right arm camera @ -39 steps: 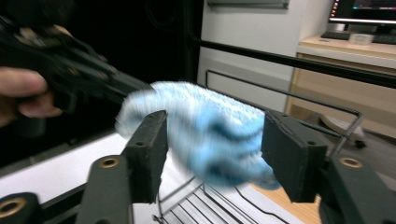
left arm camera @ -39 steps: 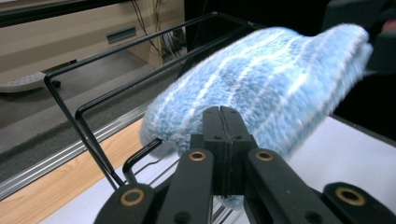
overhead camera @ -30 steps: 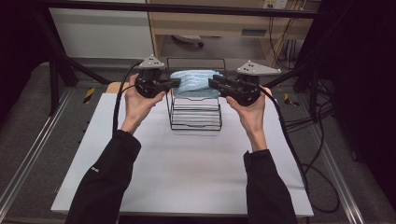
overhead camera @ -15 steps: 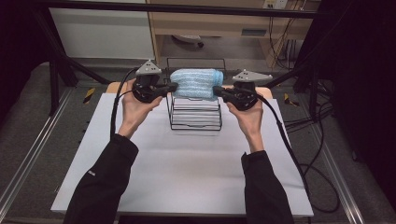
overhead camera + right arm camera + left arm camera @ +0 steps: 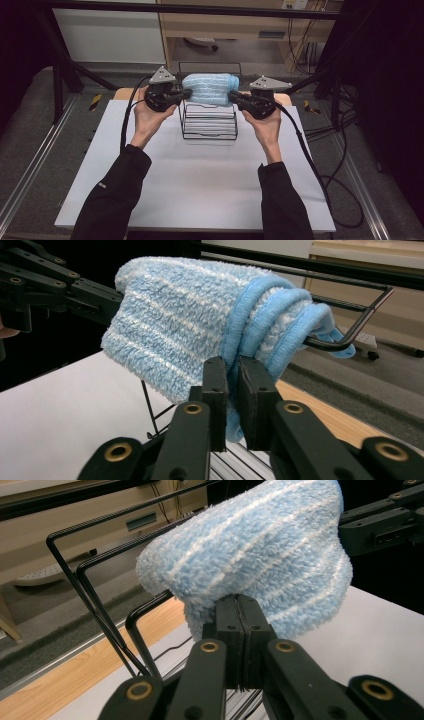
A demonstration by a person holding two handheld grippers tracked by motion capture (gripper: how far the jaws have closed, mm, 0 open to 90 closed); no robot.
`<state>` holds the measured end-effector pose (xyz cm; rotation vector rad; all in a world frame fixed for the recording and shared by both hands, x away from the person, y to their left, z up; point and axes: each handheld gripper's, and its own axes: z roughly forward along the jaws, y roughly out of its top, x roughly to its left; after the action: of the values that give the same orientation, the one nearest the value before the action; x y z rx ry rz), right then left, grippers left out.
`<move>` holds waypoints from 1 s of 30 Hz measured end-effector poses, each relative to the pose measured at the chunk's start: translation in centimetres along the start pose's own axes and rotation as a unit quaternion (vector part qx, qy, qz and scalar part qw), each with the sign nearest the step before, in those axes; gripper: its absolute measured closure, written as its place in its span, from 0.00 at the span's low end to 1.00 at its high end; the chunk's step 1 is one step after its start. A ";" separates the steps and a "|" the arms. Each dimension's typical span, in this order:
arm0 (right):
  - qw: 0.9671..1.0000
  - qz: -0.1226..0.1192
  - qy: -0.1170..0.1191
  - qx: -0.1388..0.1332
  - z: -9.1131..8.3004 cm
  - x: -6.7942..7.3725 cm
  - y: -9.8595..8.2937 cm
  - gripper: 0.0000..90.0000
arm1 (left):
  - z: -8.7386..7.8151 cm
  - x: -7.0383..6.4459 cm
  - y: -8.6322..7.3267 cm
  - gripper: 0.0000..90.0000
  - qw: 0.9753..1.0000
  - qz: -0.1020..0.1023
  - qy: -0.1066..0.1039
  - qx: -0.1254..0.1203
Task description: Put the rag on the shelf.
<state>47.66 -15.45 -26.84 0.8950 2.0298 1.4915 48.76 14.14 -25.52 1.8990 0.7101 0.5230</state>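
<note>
left tool (image 5: pixel 186 93) is clamped on the left end of the folded blue towel (image 5: pixel 208 89); right tool (image 5: pixel 233 98) is pinched on its hemmed right edge. the towel is held above the black wire rack (image 5: pixel 208 124), near the far edge of the white counter (image 5: pixel 200 185), whose near area is open.

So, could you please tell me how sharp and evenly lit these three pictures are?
High view: soft overall, bright white table, dark corners. Left gripper view: fluffy light-blue striped towel crisp, beige background blurred. Right gripper view: the towel's pile sharp, the black wire rack and floor behind softer.
</note>
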 end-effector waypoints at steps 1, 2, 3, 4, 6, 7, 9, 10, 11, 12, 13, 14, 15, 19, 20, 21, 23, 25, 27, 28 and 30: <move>1.000 0.000 0.001 0.000 -0.2 0.1 0.0 0.89 | -0.2 0.0 0.0 0.98 1.000 0.000 0.000 -0.001; 1.000 -0.001 0.001 -0.003 -0.4 0.1 0.1 0.88 | -0.3 0.0 0.0 0.97 1.000 -0.001 0.000 -0.004; 1.000 0.002 0.001 -0.007 -0.6 0.1 0.2 0.87 | -0.4 -0.1 0.0 0.96 1.000 -0.003 0.000 -0.007; 1.000 0.003 0.004 -0.009 -0.8 0.1 0.3 0.86 | -0.6 -0.1 0.1 0.94 1.000 -0.004 0.001 -0.009; 1.000 0.004 0.003 -0.015 -1.2 0.1 0.5 0.83 | -0.9 -0.2 0.3 0.91 1.000 -0.003 0.003 -0.015; 1.000 0.003 0.003 -0.015 -1.3 0.2 0.6 0.82 | -1.1 -0.3 0.4 0.90 1.000 -0.003 0.004 -0.016; 1.000 0.001 0.001 -0.017 -1.6 0.2 0.8 0.80 | -1.3 -0.3 0.6 0.87 1.000 -0.004 0.006 -0.018; 1.000 -0.001 0.001 -0.018 -1.7 0.3 0.9 0.78 | -1.4 -0.3 0.8 0.86 1.000 -0.004 0.005 -0.017; 1.000 0.000 0.000 -0.019 -1.8 0.3 1.1 0.77 | -1.5 -0.4 0.9 0.84 1.000 -0.006 0.005 -0.018; 1.000 0.001 -0.001 -0.019 -1.8 0.3 1.1 0.75 | -1.6 -0.4 1.0 0.82 1.000 -0.007 0.006 -0.019; 1.000 0.000 -0.002 -0.020 -1.9 0.3 1.2 0.74 | -1.7 -0.4 1.1 0.80 1.000 -0.008 0.008 -0.019; 1.000 0.001 -0.003 -0.020 -1.9 0.3 1.3 0.72 | -1.8 -0.4 1.1 0.78 1.000 -0.010 0.009 -0.019; 1.000 0.003 -0.004 -0.020 -2.0 0.3 1.3 0.71 | -1.9 -0.3 1.2 0.76 1.000 -0.011 0.011 -0.019; 1.000 0.005 -0.005 -0.021 -2.2 0.2 1.4 0.66 | -2.3 -0.1 1.3 0.68 1.000 -0.018 0.016 -0.017; 1.000 0.005 -0.005 -0.022 -2.2 0.2 1.4 0.65 | -2.3 0.0 1.3 0.66 1.000 -0.019 0.019 -0.016; 1.000 0.004 -0.005 -0.022 -2.3 0.2 1.5 0.64 | -2.4 0.0 1.3 0.64 1.000 -0.017 0.021 -0.014; 1.000 0.005 -0.003 -0.023 -2.4 0.2 1.6 0.62 | -2.5 0.1 1.3 0.62 1.000 -0.018 0.022 -0.013; 1.000 0.006 -0.004 -0.024 -2.5 0.2 1.7 0.61 | -2.6 0.1 1.3 0.58 0.999 -0.020 0.025 -0.015; 0.999 0.012 0.003 -0.030 -2.7 0.2 1.8 0.60 | -2.8 0.2 1.3 0.55 0.999 -0.022 0.028 -0.018; 0.999 0.013 0.003 -0.032 -2.7 0.2 1.9 0.59 | -2.9 0.2 1.4 0.54 0.999 -0.022 0.029 -0.017; 0.999 0.010 0.001 -0.032 -2.8 0.2 2.0 0.58 | -3.0 0.3 1.4 0.51 0.999 -0.022 0.032 -0.018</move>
<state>46.01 -16.75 -24.08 0.8922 1.9691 1.5593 47.39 15.83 -23.00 1.8361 0.7780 0.5676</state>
